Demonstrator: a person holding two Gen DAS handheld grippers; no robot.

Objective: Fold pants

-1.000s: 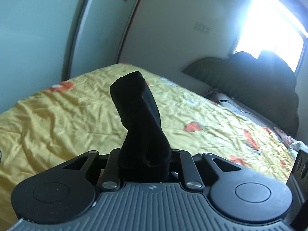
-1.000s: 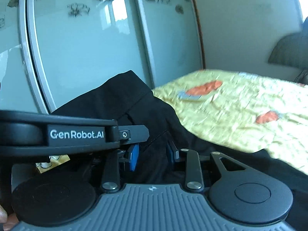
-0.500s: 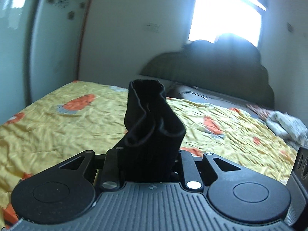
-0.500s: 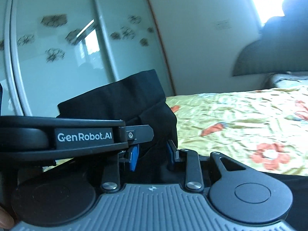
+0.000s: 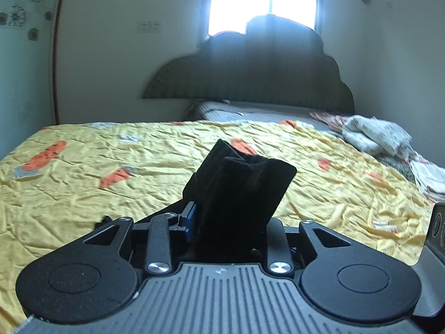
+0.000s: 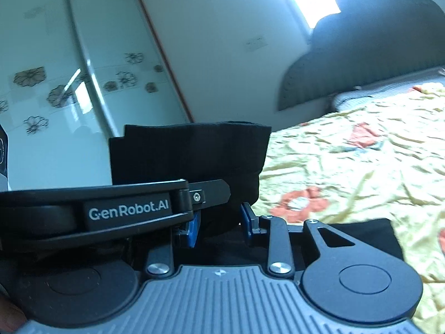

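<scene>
Left gripper (image 5: 226, 222): fingers are clamping a bunched fold of the black fabric pants (image 5: 239, 194). One blue pad (image 5: 191, 220) is showing at the left of the cloth, pressed against it; the other pad is hidden behind the fabric. The gap is only as wide as the cloth wad. The held end is standing up out of the fingers, long axis running forward and up, leaning slightly right, its folded edge at the top.

Right gripper (image 6: 219, 226): fingers are closing on another part of the black pants (image 6: 192, 150). Both blue pads (image 6: 193, 228) are visible, one on each side of the cloth, a narrow gap between them filled with fabric. Above the fingers the cloth is rising as a broad flat band, top edge running left to right, roughly level. More black fabric is lying below and right of the fingers on the bed.

Writing: white lettering "GenRobot.AI" is reading clearly on a black bar (image 6: 128, 211) crossing just left of the right gripper's fingers. No other legible text.

Surroundings: yellow quilted bedspread with orange flower prints (image 5: 111, 172) is spreading beyond and below both sets of fingers. Dark scalloped headboard (image 5: 250, 72) is far ahead of the left fingers, with a bright window (image 5: 264, 0) above it. A crumpled white patterned cloth (image 5: 375, 136) is lying far ahead to the right. Glossy pale wardrobe doors with flower decals (image 6: 55, 83) are standing ahead-left of the right fingers.
</scene>
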